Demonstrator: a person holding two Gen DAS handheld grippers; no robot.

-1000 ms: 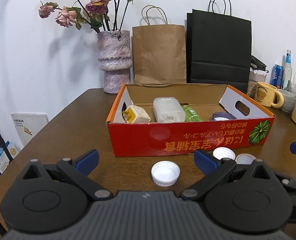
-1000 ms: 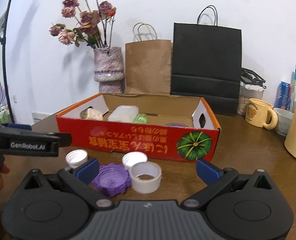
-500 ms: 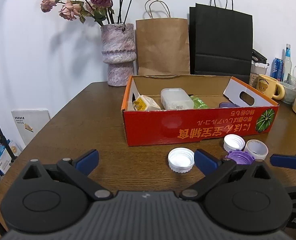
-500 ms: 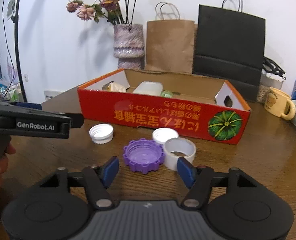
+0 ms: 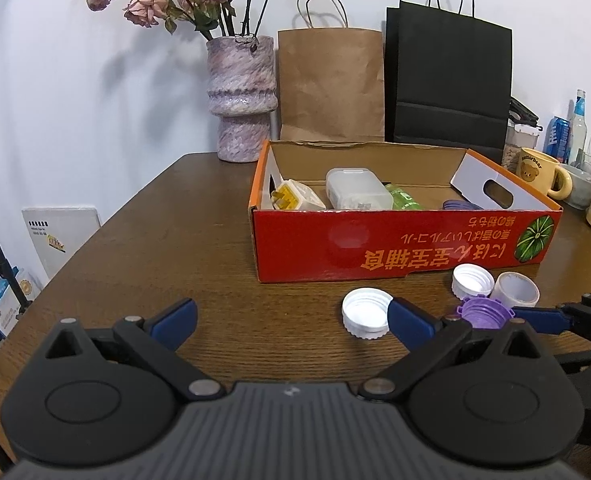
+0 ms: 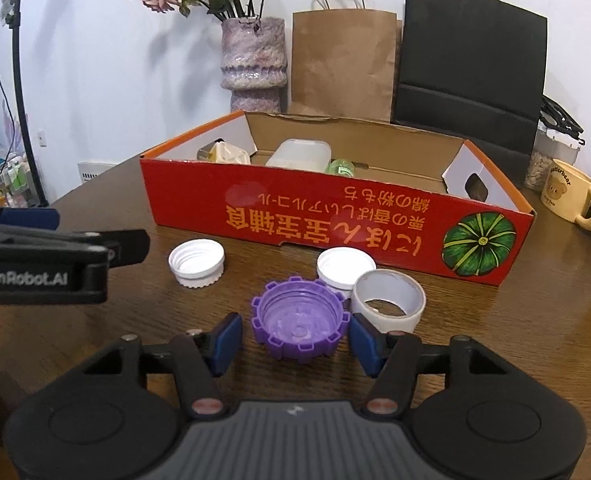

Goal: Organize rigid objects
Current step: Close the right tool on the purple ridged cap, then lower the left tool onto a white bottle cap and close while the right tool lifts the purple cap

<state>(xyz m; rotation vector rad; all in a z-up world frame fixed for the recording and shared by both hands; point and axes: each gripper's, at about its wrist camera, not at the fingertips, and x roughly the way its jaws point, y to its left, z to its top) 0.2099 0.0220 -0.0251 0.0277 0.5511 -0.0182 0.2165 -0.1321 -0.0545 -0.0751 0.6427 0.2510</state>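
Observation:
A purple ridged cap (image 6: 297, 326) lies on the table between the fingers of my right gripper (image 6: 295, 338); the jaws stand open with a small gap on each side. Behind it are a white cap (image 6: 345, 266), a white tape ring (image 6: 389, 300) and another white cap (image 6: 196, 258) to the left. The red cardboard box (image 6: 335, 224) holds a charger, a clear plastic case and a green item. My left gripper (image 5: 291, 318) is open and empty, low over the table; the white cap (image 5: 365, 318) sits by its right finger. The purple cap also shows in the left wrist view (image 5: 483, 314).
A vase of dried flowers (image 5: 241, 96), a brown paper bag (image 5: 329, 84) and a black bag (image 5: 451, 84) stand behind the box. A yellow bear mug (image 6: 569, 196) and bottles are at the right. The table's left edge (image 5: 95, 240) is near.
My right gripper moved forward and down around the purple cap and its jaws narrowed. My left gripper drew back and left, away from the box.

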